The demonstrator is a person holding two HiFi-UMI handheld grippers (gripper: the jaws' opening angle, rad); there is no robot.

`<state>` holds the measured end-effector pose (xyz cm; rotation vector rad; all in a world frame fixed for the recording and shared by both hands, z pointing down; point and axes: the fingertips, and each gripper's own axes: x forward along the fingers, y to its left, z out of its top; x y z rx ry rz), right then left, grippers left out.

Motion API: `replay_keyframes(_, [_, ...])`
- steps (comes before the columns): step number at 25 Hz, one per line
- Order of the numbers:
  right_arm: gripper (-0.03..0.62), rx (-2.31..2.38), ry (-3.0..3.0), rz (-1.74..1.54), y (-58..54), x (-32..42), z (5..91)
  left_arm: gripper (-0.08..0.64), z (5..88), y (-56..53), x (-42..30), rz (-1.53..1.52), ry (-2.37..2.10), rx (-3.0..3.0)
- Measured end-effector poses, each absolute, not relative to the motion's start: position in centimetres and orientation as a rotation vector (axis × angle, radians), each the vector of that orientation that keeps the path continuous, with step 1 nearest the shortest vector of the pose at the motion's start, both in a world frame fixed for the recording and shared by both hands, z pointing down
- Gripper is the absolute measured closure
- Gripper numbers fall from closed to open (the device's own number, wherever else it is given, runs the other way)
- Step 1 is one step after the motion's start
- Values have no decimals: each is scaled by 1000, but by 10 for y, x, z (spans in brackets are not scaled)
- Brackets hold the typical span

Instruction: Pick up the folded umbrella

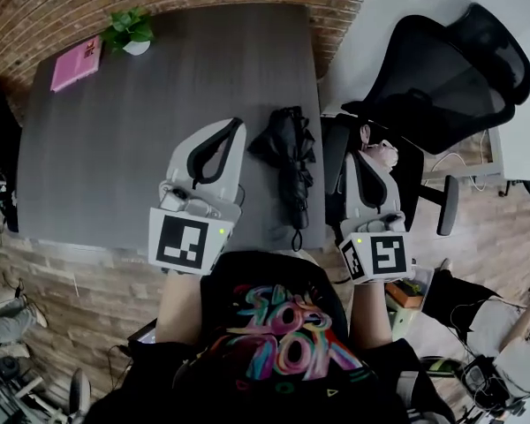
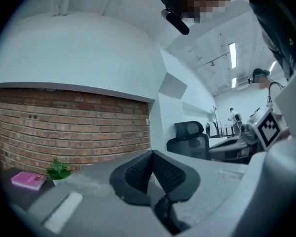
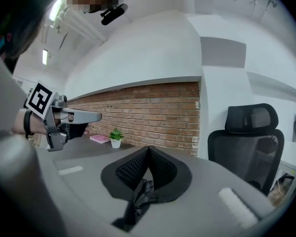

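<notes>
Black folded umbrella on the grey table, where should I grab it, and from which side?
Probably best: the slim near half of the black folded umbrella, just short of the handle end. It lies lengthwise, pointing away from you, and its far end is loose, bunched fabric. Come down from above, straddling it crosswise.

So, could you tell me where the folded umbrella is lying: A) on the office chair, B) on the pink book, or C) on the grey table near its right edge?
C: the head view shows the folded umbrella lying on the grey table by its right edge.
</notes>
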<state>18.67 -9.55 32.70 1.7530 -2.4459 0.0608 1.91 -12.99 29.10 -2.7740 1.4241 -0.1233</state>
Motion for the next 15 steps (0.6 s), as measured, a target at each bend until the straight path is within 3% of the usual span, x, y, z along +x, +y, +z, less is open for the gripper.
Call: replay_keyframes(15, [593,1613,-2473,36,-115,150,333,558,285,-137,-25,-119,1517,-2717])
